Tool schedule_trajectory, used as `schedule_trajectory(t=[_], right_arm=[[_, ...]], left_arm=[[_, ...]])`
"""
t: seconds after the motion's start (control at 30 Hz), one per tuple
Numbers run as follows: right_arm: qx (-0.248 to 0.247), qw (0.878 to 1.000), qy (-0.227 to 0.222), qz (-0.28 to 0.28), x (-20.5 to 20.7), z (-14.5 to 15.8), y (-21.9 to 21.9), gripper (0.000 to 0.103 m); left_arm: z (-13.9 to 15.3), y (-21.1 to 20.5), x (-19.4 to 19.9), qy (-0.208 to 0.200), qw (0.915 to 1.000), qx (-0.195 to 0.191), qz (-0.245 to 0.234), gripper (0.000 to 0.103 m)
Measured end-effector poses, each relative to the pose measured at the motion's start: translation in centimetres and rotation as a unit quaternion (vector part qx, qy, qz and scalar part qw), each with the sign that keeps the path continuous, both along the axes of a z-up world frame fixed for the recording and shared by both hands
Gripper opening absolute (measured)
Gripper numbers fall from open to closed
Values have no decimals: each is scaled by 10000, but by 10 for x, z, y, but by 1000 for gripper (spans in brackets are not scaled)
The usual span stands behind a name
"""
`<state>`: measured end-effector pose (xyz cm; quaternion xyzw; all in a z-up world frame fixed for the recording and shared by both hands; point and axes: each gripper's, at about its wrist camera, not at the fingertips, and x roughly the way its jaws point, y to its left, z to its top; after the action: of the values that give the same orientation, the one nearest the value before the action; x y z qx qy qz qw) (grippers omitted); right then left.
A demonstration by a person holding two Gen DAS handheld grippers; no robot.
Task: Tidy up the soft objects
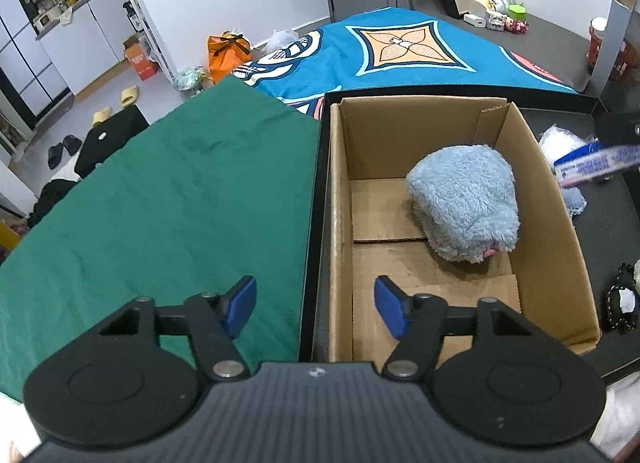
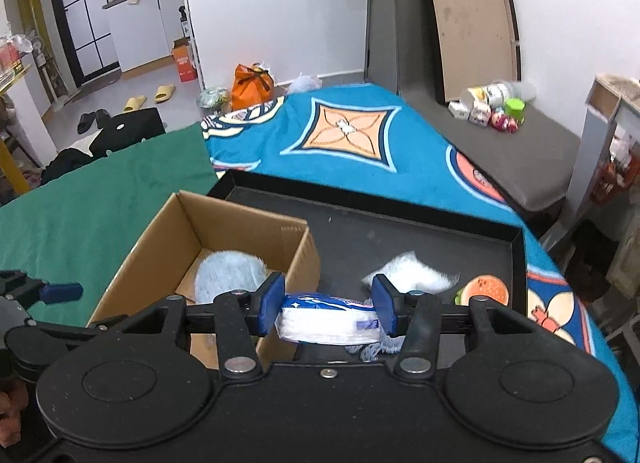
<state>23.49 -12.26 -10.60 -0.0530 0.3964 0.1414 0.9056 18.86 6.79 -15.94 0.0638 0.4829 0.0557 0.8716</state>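
A cardboard box (image 1: 552,231) stands in a black tray (image 2: 400,219) and holds a fluffy light-blue plush (image 1: 464,203), which also shows in the right wrist view (image 2: 228,275). My left gripper (image 1: 316,303) is open and empty over the box's near left wall. My right gripper (image 2: 328,305) is shut on a white and blue tissue pack (image 2: 328,319), held just right of the box (image 2: 168,239); the pack appears blurred in the left wrist view (image 1: 596,163). A white fluffy cloth (image 2: 416,275), a burger-shaped toy (image 2: 484,289) and a blue knitted piece (image 2: 372,349) lie in the tray.
A green cloth (image 1: 160,203) covers the table left of the tray. A blue patterned blanket (image 2: 360,135) lies behind it. A black and white soft item (image 1: 622,301) sits at the tray's right. Toys and containers (image 2: 492,105) stand on the grey surface at the back right.
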Motion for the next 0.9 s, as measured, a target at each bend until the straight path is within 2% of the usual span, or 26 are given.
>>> schedule_trajectory(t=[0.03,0.07,0.2,0.33,0.37,0.47,0.53,0.6,0.9], right_arm=[[-17,10000,51,-13,1,1,1,8],[16,10000,53,-52,2,2,2,6],[67,10000,-17,-41,4,7,5,6],[-9,9999,96,-42,5,1,2,8],[-29,9999,140,-92,6,-2,-1,10],[19,9986,417,-330,8,-18,-14,29],[25,9973,588,-428,8,-29,-21,33],[5,9963,702,-495,7,-37,-25,44],[-174,9907,1103,-773,8,-77,-35,69]], left_arm=[[-1,1,0,10,10000,-24,-1,58],[-1,2,0,16,10000,-38,-2,56],[-2,6,0,12,9999,-116,-6,53],[-3,10,0,22,9998,-213,2,50],[-4,10,1,30,9997,-222,7,50],[-4,11,1,26,9997,-236,34,50],[-4,11,0,15,9997,-249,38,50],[-3,11,-1,2,9996,-262,40,50],[-2,10,0,15,9998,-163,61,50]])
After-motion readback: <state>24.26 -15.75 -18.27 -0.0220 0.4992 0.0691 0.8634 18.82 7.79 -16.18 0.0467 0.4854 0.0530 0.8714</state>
